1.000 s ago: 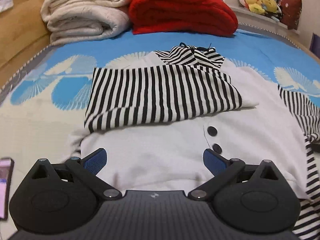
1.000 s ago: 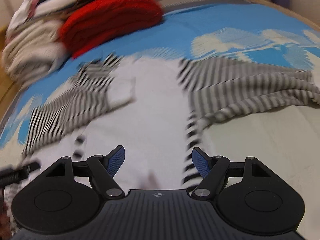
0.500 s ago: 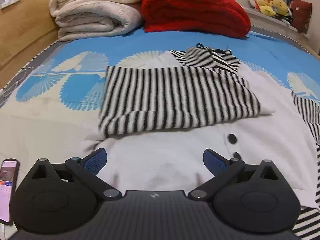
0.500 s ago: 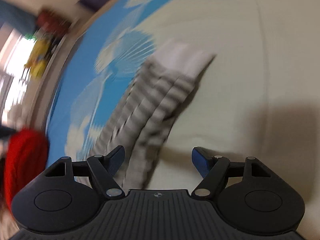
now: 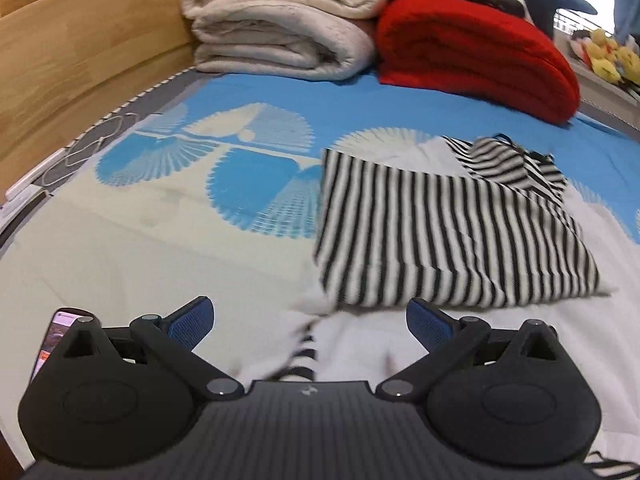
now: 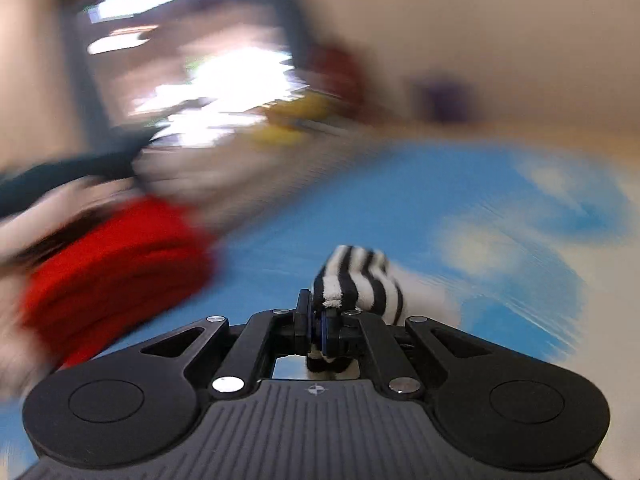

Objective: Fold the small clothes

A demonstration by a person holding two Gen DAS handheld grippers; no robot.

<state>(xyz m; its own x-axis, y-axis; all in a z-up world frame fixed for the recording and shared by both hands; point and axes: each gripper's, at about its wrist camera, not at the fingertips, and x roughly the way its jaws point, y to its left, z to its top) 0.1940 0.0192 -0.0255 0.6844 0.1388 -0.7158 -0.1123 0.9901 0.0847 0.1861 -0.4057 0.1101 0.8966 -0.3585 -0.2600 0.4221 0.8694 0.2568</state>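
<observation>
A small white garment [image 5: 420, 344] with black-and-white striped sleeves lies on the bed. One striped sleeve [image 5: 448, 236] is folded flat across its chest. My left gripper [image 5: 310, 322] is open and empty, low over the garment's left lower edge. My right gripper [image 6: 318, 314] is shut on the cuff of the other striped sleeve [image 6: 360, 280] and holds it up off the bed. The right wrist view is heavily blurred by motion.
Folded cream blankets [image 5: 280, 28] and a red blanket [image 5: 476, 52] are stacked at the far end of the blue patterned bed sheet [image 5: 256, 184]. A wooden bed frame [image 5: 80, 52] runs along the left. A phone [image 5: 52, 340] lies at the near left.
My right gripper has closed on the striped sleeve cuff and lifted it, swinging fast. My left gripper has shifted left, so the garment now sits to the right in its view.
</observation>
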